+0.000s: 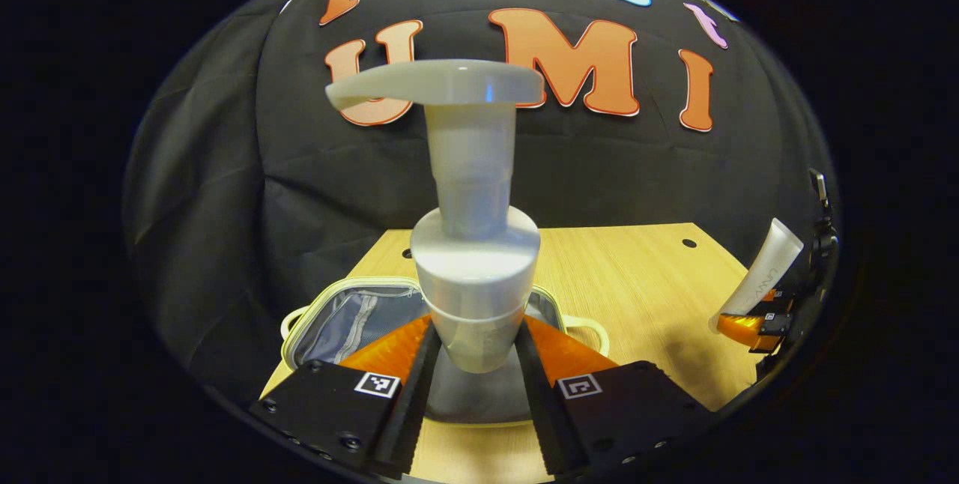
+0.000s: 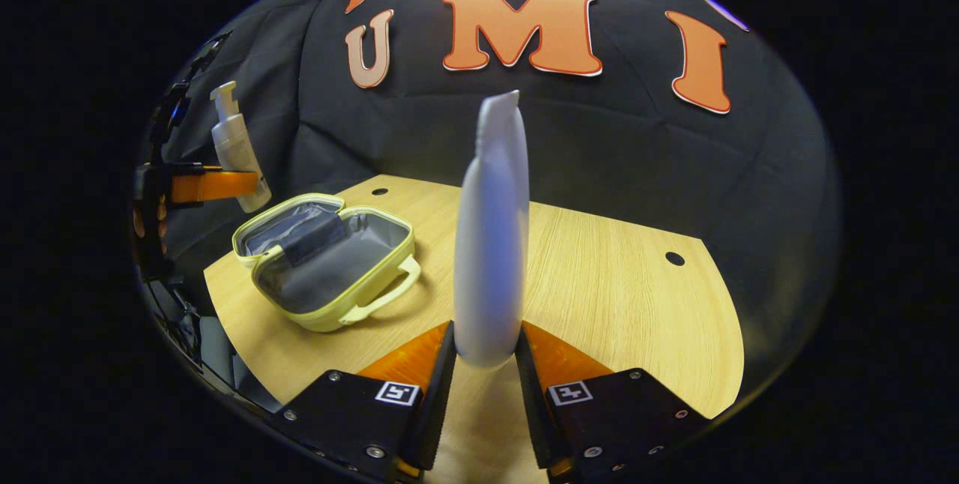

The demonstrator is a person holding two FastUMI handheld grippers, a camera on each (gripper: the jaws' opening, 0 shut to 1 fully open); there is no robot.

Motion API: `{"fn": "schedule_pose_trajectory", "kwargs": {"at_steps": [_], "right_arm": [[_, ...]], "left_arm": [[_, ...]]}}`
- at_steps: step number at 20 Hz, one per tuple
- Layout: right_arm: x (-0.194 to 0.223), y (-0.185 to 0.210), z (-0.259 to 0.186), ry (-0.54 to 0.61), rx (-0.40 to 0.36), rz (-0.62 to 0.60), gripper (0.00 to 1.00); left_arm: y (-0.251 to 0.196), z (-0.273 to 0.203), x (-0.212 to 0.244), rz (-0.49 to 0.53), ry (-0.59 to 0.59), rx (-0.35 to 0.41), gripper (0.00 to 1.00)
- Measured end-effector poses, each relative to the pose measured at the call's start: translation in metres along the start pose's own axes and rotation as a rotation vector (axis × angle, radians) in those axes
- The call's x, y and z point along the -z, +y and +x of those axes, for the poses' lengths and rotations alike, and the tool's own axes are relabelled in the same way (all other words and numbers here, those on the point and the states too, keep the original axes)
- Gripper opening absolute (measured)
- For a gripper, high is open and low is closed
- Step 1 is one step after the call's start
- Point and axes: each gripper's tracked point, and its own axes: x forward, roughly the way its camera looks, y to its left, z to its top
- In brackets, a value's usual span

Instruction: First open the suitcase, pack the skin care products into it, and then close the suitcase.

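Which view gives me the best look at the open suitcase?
The right gripper view: the pale yellow zip-around suitcase lies open, its grey interior unobstructed. In the left gripper view, the suitcase sits mostly behind the white pump bottle.

A light wooden tabletop with fine straight grain (image 2: 614,282) fills the lower middle of the right gripper view; round dark holes sit near its far corners. A creased black cloth backdrop (image 2: 644,162) rises behind it across the upper half. In the left gripper view the same tabletop (image 1: 637,274) lies centre right, the cloth (image 1: 225,192) folding down the left. Soft shadows fall on the wood.
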Motion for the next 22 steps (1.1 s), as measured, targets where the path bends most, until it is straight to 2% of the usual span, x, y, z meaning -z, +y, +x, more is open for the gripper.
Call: {"fn": "schedule_pose_trajectory", "kwargs": {"at_steps": [1, 2, 4, 5, 10, 13, 14, 16, 22], "right_arm": [[-0.003, 0.006, -0.002, -0.003, 0.000, 0.006, 0.44], [-0.010, 0.013, -0.002, -0.011, -0.004, 0.015, 0.49], [-0.021, 0.025, 0.000, -0.023, -0.008, 0.016, 0.44], [-0.023, 0.030, 0.001, -0.020, -0.009, 0.006, 0.48], [-0.034, 0.061, 0.008, -0.014, -0.026, 0.000, 0.48], [-0.036, 0.079, 0.012, -0.003, -0.036, -0.002, 0.48], [-0.037, 0.086, 0.014, -0.003, -0.040, 0.007, 0.44], [-0.040, 0.103, 0.018, 0.008, -0.054, 0.031, 0.48], [-0.044, 0.141, 0.036, 0.025, -0.073, 0.102, 0.48]], "left_arm": [[0.001, 0.002, 0.000, 0.005, 0.002, 0.012, 0.62], [0.004, 0.002, 0.003, 0.012, 0.007, 0.023, 0.62], [0.005, 0.009, 0.007, 0.021, 0.017, 0.052, 0.62], [0.005, 0.012, 0.011, 0.022, 0.029, 0.072, 0.62], [0.008, 0.033, 0.039, 0.048, 0.125, 0.152, 0.62], [0.011, 0.047, 0.057, 0.041, 0.204, 0.188, 0.62], [0.012, 0.051, 0.062, 0.048, 0.233, 0.194, 0.62], [0.013, 0.059, 0.074, 0.081, 0.296, 0.210, 0.62], [0.007, 0.063, 0.104, 0.093, 0.479, 0.307, 0.62]]}}
